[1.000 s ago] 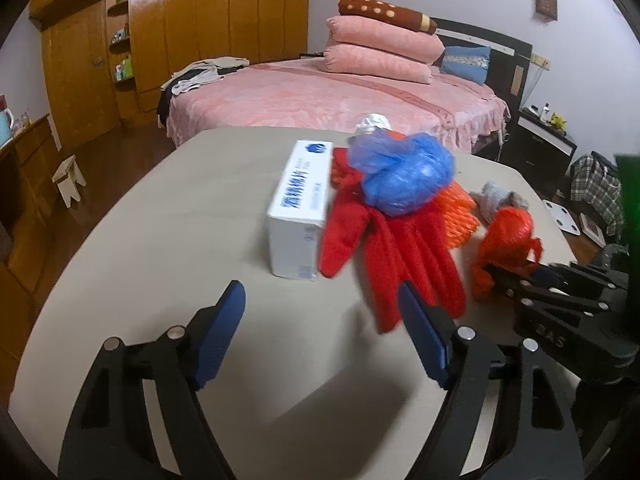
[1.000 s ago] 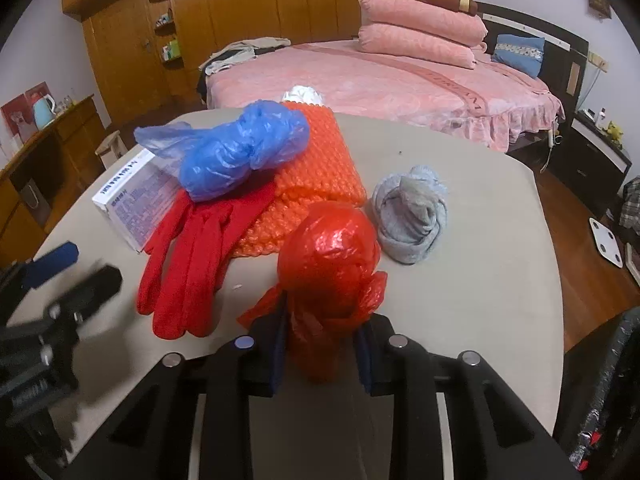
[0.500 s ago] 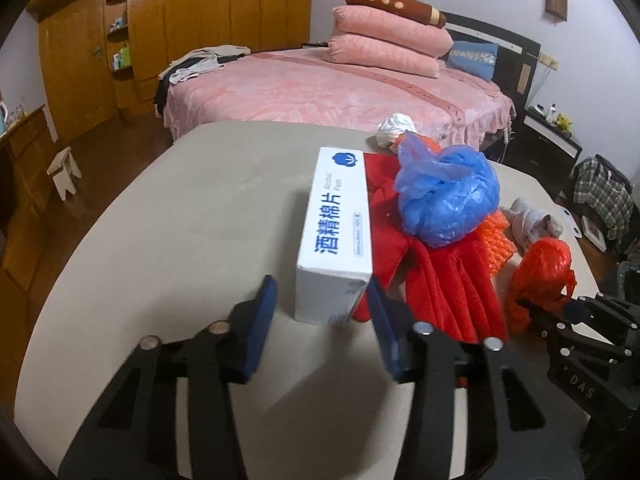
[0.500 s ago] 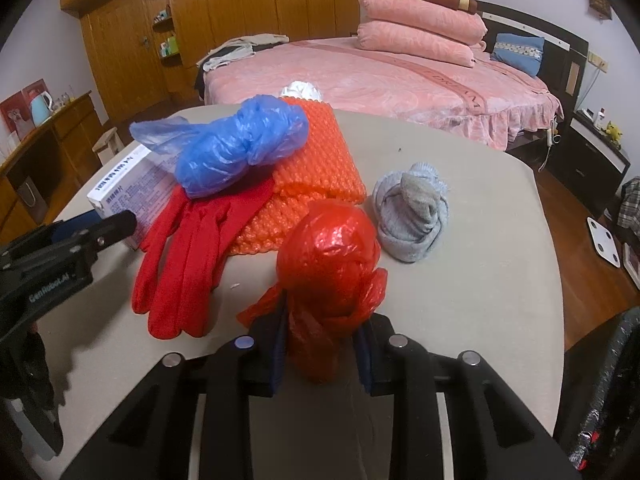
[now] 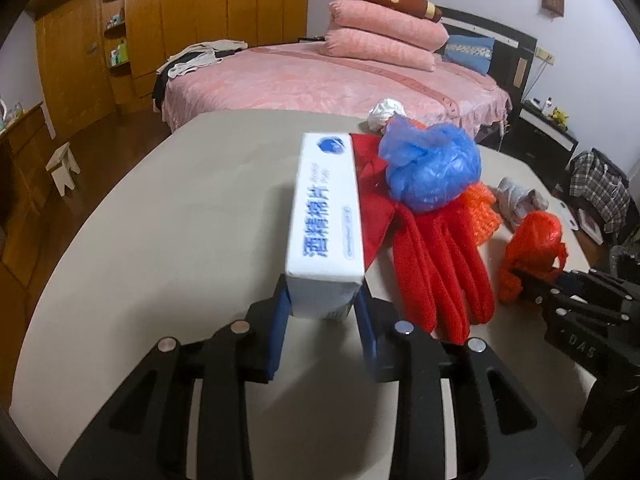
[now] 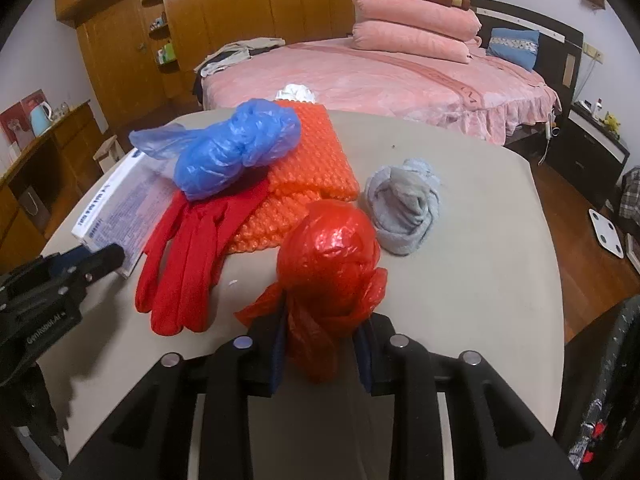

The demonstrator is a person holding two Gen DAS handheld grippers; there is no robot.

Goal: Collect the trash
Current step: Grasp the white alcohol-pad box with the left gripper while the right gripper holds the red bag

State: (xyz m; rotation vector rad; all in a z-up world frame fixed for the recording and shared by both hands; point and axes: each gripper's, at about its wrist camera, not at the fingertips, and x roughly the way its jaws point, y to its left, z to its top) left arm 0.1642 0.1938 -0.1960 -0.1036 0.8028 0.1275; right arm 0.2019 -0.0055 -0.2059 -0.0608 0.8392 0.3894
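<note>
jaws of the left gripper clamp the stiff, light white box at its near end, while the right gripper pinches the soft red bag low.

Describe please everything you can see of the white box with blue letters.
The white box is long, rectangular, apparently cardboard, with large blue Chinese characters and a blue round logo on top, and fine print on one side. It lies on the table, closed and undented. The left gripper is shut on its near end. The red gloves touch its right side.
</note>
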